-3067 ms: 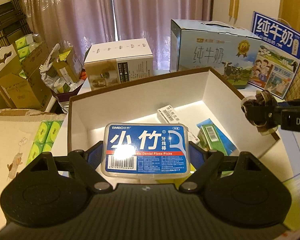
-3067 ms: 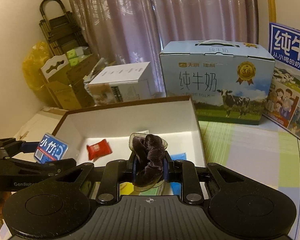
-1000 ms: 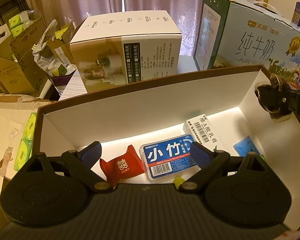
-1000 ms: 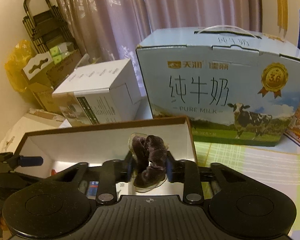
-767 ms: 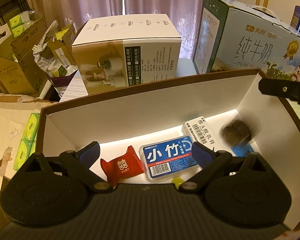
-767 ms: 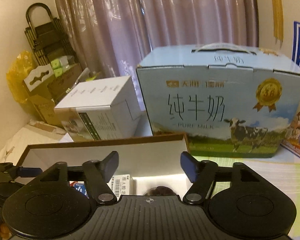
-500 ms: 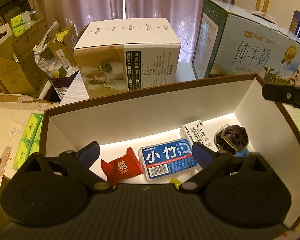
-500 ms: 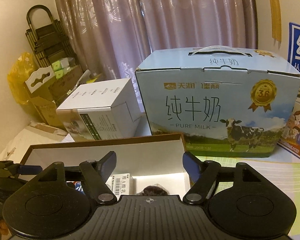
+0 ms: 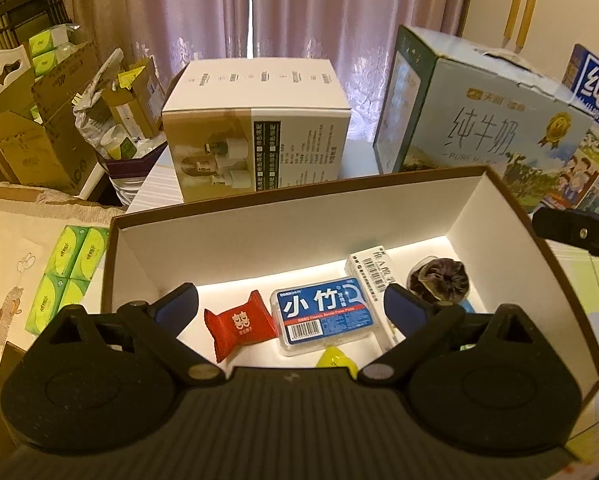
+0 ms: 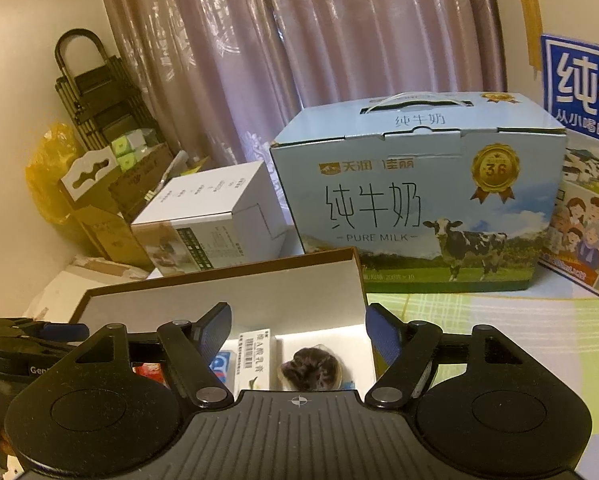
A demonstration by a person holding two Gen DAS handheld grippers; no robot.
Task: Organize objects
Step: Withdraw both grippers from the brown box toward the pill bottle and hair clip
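Note:
A brown box with white inside (image 9: pixel 299 216) lies open before me. In it lie a blue dental floss case (image 9: pixel 325 314), a red candy packet (image 9: pixel 239 324), a white barcoded box (image 9: pixel 373 276) and a dark purple scrunchie (image 9: pixel 439 282). My left gripper (image 9: pixel 291 306) is open and empty above the floss case. My right gripper (image 10: pixel 299 328) is open and empty above the box's right end, with the scrunchie (image 10: pixel 311 370) and the white box (image 10: pixel 253 356) below it. Its finger shows in the left wrist view (image 9: pixel 579 232).
A white carton (image 9: pixel 259 128) and a blue milk carton (image 10: pixel 415 196) stand behind the box. Another milk carton (image 10: pixel 583 152) stands at far right. Green tissue packs (image 9: pixel 67 272) lie left of the box. Cardboard boxes (image 9: pixel 39 136) crowd the back left.
The right gripper opened and dropped the scrunchie into the box's right end. The floss case went from the left gripper into the box. Both grippers have since drawn back and up a little.

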